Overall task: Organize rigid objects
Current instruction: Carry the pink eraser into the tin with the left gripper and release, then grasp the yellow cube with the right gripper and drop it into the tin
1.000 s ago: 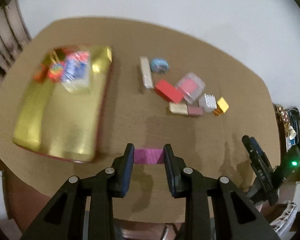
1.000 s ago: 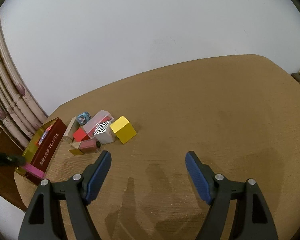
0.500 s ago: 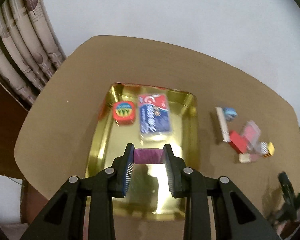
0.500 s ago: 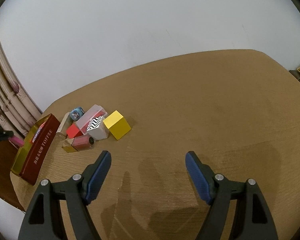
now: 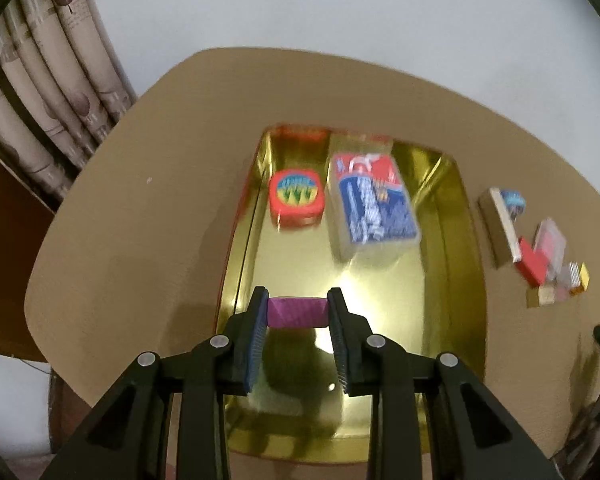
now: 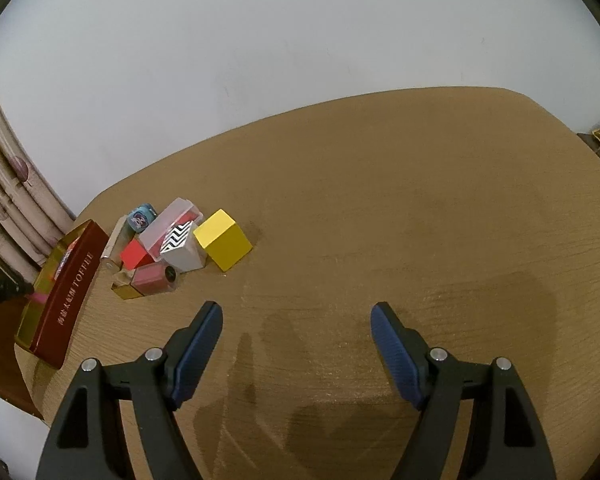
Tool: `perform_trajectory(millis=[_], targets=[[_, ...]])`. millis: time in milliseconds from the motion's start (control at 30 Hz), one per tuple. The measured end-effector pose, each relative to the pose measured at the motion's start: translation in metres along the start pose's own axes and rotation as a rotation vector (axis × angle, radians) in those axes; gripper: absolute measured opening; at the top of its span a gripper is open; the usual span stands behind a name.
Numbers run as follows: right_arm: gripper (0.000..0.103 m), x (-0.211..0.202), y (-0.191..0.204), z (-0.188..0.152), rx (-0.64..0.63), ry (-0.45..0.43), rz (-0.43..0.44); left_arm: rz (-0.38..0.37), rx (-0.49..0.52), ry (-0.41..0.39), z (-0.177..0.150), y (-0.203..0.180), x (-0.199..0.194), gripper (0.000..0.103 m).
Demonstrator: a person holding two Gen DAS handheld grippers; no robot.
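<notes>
A purple block [image 5: 297, 312] hangs level over the gold tin [image 5: 458, 216] holding a red tin [image 5: 297, 198]

My left gripper [image 5: 298, 322] is black plastic: two angular arms with triangular cut-outs, each carrying two round silver screw heads. Its fingers [image 5: 256, 344] are lined with blue ribbed pads. My right gripper [image 6: 296, 330] has the same build, black arms with silver screws at the joints, and dark blue textured pads [image 6: 392, 350] on the inner faces.
</notes>
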State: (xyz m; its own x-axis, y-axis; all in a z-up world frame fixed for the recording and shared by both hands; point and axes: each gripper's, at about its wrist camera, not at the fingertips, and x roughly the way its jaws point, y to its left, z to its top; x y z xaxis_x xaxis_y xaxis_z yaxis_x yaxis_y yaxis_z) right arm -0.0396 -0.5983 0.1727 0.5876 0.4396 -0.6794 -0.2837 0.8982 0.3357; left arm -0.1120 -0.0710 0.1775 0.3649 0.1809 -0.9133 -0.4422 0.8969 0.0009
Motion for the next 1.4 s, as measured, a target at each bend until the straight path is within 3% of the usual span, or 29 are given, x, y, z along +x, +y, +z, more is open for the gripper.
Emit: perform_trajectory(millis=[333,467,533,633,900,967,1033,1067,1100,1167,1267,1400], targets=[[0.079,0.007,0.005,0.001,-0.003,0.013,-0.020,-0.006,0.044,0.029,-0.024,-0.006,-0.012,0.030],[0.079,0.010,0.006,0.001,-0.006,0.017,-0.025,0.009,0.060,-0.002,-0.028,-0.007,-0.020,0.042],[0.079,0.011,0.007,0.001,-0.010,0.018,-0.026,0.019,0.050,-0.010,-0.021,-0.006,-0.024,0.042],[0.079,0.012,0.007,0.001,-0.010,0.022,-0.022,-0.035,0.027,-0.006,-0.017,-0.006,-0.033,0.043],[0.079,0.010,0.006,0.000,-0.016,0.022,-0.033,-0.176,0.027,0.091,-0.029,-0.031,-0.026,0.044],[0.079,0.005,0.006,0.000,-0.011,-0.002,-0.045,-0.187,0.012,0.062,-0.033,-0.037,-0.032,0.044],[0.079,0.003,0.009,0.002,-0.015,-0.007,-0.002,-0.177,-0.005,0.002,-0.039,-0.044,-0.045,0.046],[0.079,0.005,0.011,0.003,-0.023,0.006,0.018,-0.179,-0.015,-0.028,-0.044,-0.047,-0.052,0.054],[0.079,0.006,0.015,0.005,-0.043,0.019,0.026,-0.183,-0.027,-0.046,-0.048,-0.049,-0.057,0.066],[0.079,0.009,0.027,0.009,-0.117,0.032,0.038,-0.201,-0.058,-0.091,-0.061,-0.055,-0.068,0.074],[0.079,0.018,0.045,0.021,-0.253,0.062,0.044,-0.243,-0.078,-0.112,-0.082,-0.066,-0.076,0.074],[0.079,0.039,0.062,0.044,-0.429,0.125,0.061,-0.278,-0.076,-0.070,-0.109,-0.079,-0.074,0.074]])
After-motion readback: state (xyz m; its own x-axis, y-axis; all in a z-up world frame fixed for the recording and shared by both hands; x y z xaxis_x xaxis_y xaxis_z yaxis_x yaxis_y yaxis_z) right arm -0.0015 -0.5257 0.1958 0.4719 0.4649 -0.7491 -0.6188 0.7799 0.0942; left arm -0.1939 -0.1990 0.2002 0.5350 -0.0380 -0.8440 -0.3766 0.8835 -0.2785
